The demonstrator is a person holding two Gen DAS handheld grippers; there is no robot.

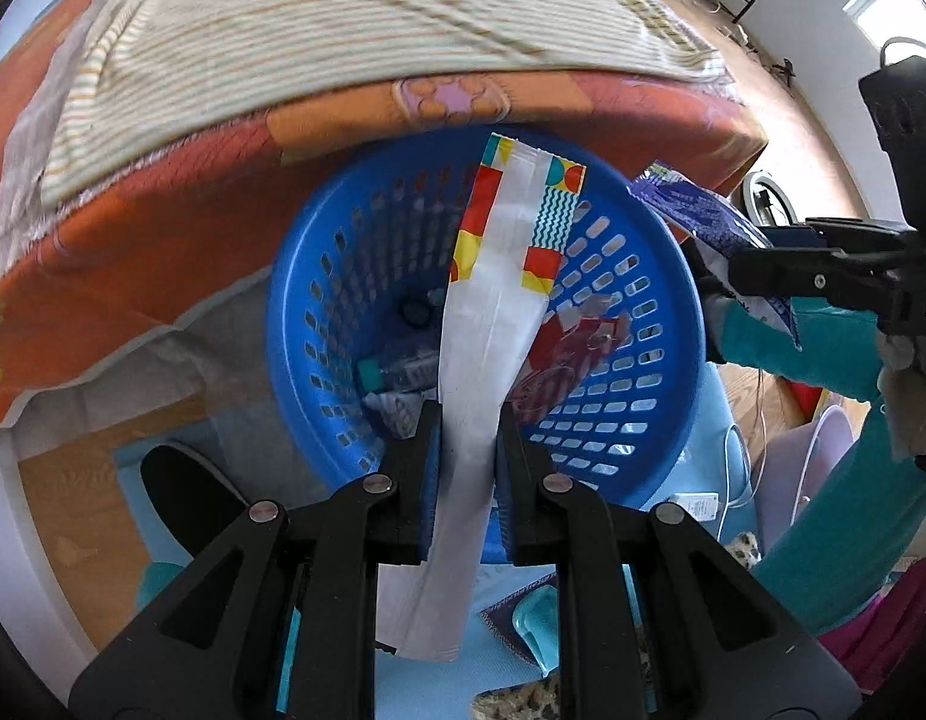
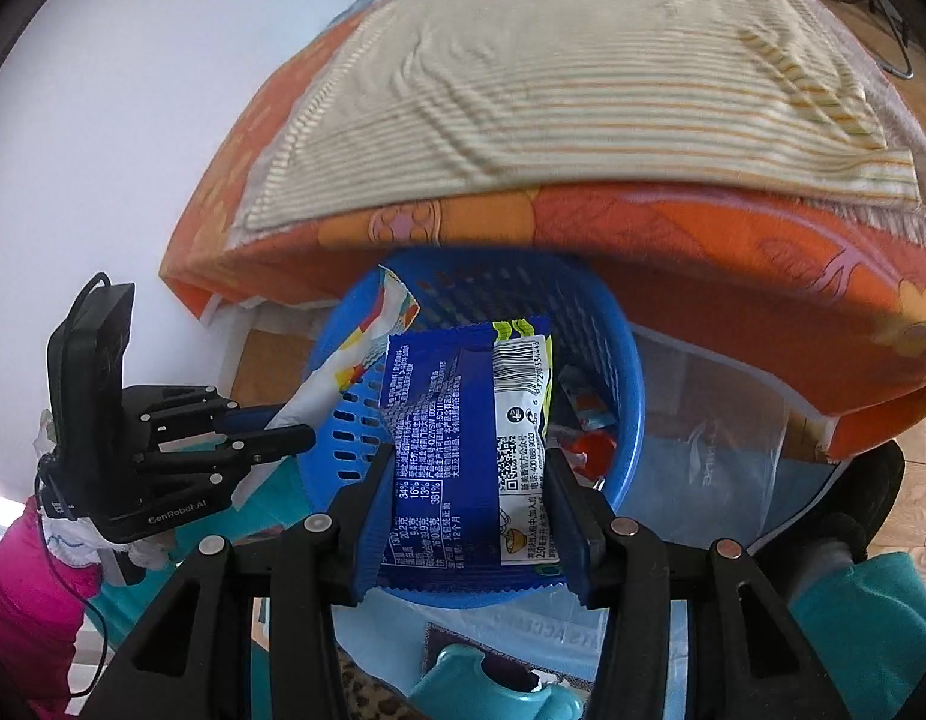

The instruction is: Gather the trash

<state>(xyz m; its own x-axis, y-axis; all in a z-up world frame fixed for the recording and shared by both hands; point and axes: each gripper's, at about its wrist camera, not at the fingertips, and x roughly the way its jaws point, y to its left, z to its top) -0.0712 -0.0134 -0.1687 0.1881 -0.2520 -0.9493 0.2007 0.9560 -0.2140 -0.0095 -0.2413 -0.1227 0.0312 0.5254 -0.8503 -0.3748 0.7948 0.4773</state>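
Observation:
A blue perforated plastic basket (image 1: 637, 360) stands on the floor by the bed, also in the right wrist view (image 2: 628, 396). It holds a small bottle (image 1: 397, 369), a red wrapper (image 1: 574, 354) and other scraps. My left gripper (image 1: 468, 444) is shut on a long white wrapper with coloured patterned edges (image 1: 493, 300), held over the basket mouth; this wrapper also shows in the right wrist view (image 2: 343, 372). My right gripper (image 2: 469, 480) is shut on a blue and white snack packet (image 2: 457, 420), held over the basket; the packet also shows in the left wrist view (image 1: 703, 216).
A bed with an orange patterned cover (image 1: 181, 228) and a striped cream blanket (image 2: 571, 78) overhangs the basket. A light blue mat (image 1: 403, 678) and a teal object (image 2: 493, 690) lie on the floor. A clear plastic bag (image 2: 715, 468) sits right of the basket.

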